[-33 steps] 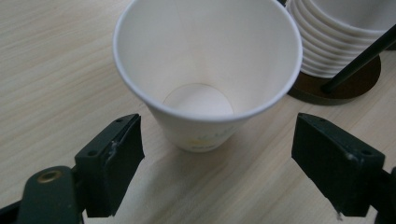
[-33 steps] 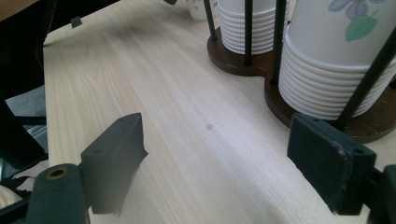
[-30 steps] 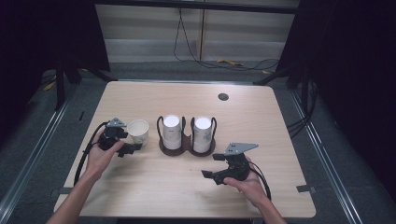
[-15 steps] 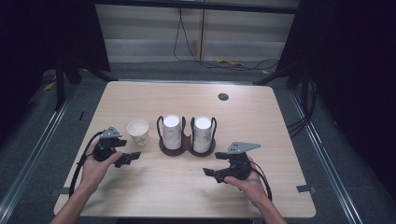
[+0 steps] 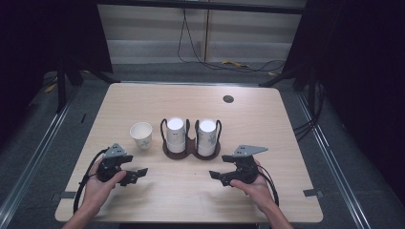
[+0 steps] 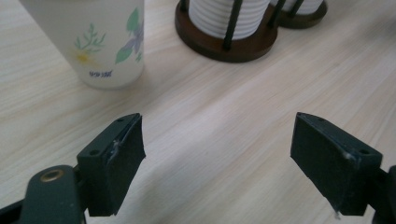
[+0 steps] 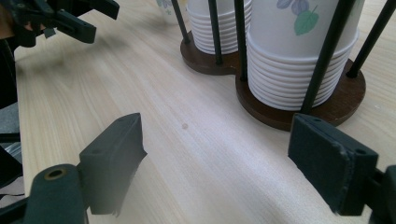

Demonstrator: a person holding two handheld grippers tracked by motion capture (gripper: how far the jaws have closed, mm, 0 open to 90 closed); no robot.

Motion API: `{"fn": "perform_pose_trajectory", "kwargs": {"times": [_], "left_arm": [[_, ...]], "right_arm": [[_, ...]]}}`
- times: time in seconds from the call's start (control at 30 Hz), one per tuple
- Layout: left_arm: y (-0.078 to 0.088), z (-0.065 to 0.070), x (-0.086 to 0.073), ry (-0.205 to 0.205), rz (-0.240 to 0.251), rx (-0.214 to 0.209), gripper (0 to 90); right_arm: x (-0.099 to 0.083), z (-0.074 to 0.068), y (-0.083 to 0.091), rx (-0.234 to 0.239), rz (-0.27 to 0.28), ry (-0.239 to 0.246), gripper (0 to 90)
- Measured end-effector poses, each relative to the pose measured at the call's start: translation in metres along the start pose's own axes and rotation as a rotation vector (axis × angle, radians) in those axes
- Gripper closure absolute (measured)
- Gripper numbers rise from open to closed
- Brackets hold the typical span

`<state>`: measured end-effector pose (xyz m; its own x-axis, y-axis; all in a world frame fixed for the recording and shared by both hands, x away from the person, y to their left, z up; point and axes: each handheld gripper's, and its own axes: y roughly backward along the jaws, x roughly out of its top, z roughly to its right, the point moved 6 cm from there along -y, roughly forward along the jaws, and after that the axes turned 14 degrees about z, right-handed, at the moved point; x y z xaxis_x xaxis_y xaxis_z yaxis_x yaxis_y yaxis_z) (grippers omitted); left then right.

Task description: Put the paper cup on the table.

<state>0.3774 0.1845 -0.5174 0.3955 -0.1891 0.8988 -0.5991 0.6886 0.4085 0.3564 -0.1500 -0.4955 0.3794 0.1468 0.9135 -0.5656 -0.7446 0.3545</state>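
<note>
Ahead, bare table (image 6: pixel 224 140) between left claw (image 6: pixel 217 149); paper cup (image 6: pixel 93 42) apart.

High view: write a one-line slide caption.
Two open tools, left tool and right tool, rest near the table's front edge; a loose paper cup stands upright left of the two-stack cup holder.

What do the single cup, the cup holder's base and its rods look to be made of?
Single cup: likely paper, matte white, printed with leaves and flowers. Holder base: apparently dark-stained wood, smooth with a soft sheen. Rods: thin, black, probably metal wire, though painted plastic cannot be ruled out.
</note>
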Motion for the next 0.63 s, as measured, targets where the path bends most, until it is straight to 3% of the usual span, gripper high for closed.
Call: {"fn": "perform_pose_trajectory", "kwargs": {"times": [0.13,0.27,0.33,0.47,0.53,0.63], "left_arm": [[0.002,0.014,0.001,0.003,0.015,-0.031,17.8],[-0.005,0.021,-0.005,-0.026,-0.029,-0.029,17.8],[-0.007,0.024,-0.006,0.012,-0.014,-0.05,17.8],[-0.007,0.024,-0.007,0.014,0.01,-0.053,17.8],[-0.009,0.025,-0.009,0.032,0.013,-0.065,17.8],[-0.012,0.024,-0.01,0.021,0.02,-0.054,17.8]], "right_arm": [[0.0,0.0,0.0,-0.005,0.005,-0.004,18.3],[-0.002,0.001,0.0,-0.013,-0.002,-0.01,18.3],[-0.003,0.001,-0.001,-0.016,-0.005,-0.008,18.3],[-0.005,0.004,-0.001,-0.026,-0.01,-0.014,18.3],[-0.008,0.007,-0.003,-0.046,-0.02,-0.023,18.2],[-0.012,0.013,-0.005,-0.084,-0.029,-0.048,16.5]]}}
